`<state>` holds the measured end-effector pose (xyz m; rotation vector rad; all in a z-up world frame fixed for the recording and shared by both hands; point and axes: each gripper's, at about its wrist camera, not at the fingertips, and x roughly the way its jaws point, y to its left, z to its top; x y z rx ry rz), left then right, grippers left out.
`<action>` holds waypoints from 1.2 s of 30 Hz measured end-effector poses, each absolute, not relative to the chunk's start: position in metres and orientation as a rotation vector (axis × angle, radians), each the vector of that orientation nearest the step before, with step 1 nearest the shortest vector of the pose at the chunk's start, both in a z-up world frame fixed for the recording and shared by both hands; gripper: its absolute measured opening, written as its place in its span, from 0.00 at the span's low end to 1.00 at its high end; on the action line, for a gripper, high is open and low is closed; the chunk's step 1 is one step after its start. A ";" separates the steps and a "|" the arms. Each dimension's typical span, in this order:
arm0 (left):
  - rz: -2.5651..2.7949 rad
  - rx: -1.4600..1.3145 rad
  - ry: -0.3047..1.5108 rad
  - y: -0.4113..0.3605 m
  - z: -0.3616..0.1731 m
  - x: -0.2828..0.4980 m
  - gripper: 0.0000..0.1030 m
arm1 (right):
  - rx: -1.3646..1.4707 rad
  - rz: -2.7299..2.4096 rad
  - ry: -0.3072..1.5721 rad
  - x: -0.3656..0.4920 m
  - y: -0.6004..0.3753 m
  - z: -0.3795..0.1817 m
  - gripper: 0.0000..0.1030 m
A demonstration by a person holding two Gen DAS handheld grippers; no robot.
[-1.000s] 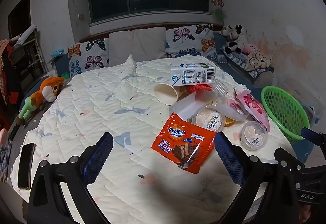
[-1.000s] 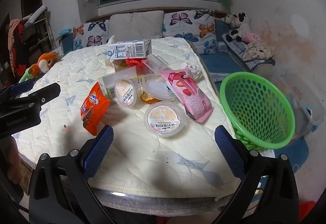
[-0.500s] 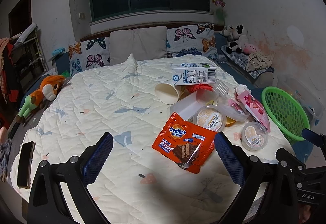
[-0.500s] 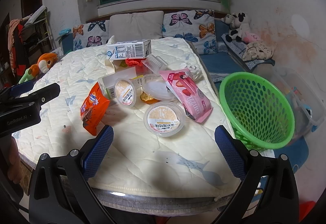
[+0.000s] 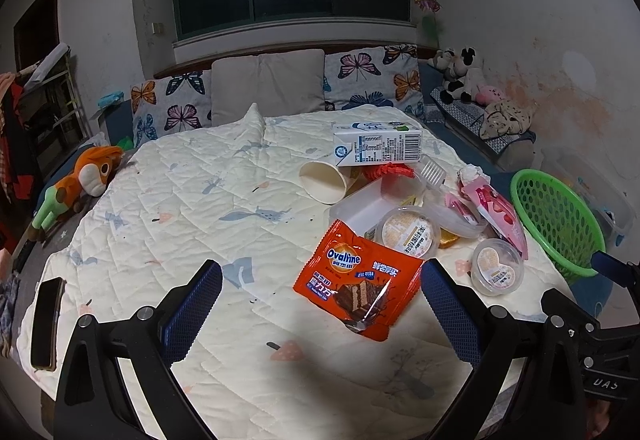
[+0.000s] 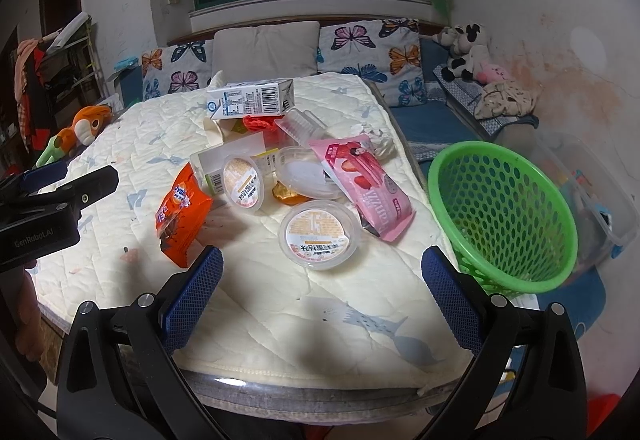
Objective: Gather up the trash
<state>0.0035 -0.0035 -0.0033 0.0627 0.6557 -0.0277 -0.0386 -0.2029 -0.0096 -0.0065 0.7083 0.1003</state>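
Trash lies in a heap on the quilted table [image 5: 180, 200]: an orange Ovaltine wrapper [image 5: 358, 282] [image 6: 182, 214], round plastic cups [image 5: 409, 233] [image 6: 319, 234], a pink wrapper [image 6: 366, 184], a milk carton [image 5: 378, 149] [image 6: 251, 102] and a paper cup [image 5: 323, 182]. A green basket [image 6: 502, 210] [image 5: 556, 216] stands right of the table. My left gripper [image 5: 320, 308] is open and empty, just short of the Ovaltine wrapper. My right gripper [image 6: 320, 296] is open and empty, just short of the nearest round cup.
A phone [image 5: 46, 324] lies at the table's left edge. A plush toy [image 5: 80, 180] lies at the far left. Butterfly cushions [image 5: 372, 80] line the back. A clear plastic bin [image 6: 588, 184] stands behind the basket.
Both grippers have crept slightly forward toward the trash; the jaws stay open. Nothing on the table has moved.
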 end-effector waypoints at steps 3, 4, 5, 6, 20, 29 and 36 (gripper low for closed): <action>-0.031 0.069 0.656 -0.004 -0.002 0.004 0.93 | 0.000 0.096 0.710 -0.036 -0.207 -0.009 0.96; -0.031 0.072 0.657 -0.005 -0.002 0.004 0.93 | 0.002 0.096 0.711 -0.035 -0.208 -0.009 0.96; -0.032 0.071 0.659 -0.006 -0.002 0.004 0.93 | 0.002 0.095 0.712 -0.035 -0.208 -0.009 0.96; -0.035 0.070 0.660 -0.004 -0.003 0.006 0.93 | 0.002 0.094 0.712 -0.035 -0.208 -0.009 0.96; -0.040 0.089 0.680 -0.014 -0.005 0.016 0.93 | 0.021 0.092 0.724 -0.026 -0.217 -0.013 0.96; -0.045 0.091 0.703 -0.012 -0.011 0.025 0.93 | 0.026 0.095 0.741 -0.019 -0.226 -0.017 0.96; -0.044 0.108 0.728 -0.009 -0.020 0.034 0.93 | 0.029 0.109 0.770 -0.009 -0.232 -0.030 0.96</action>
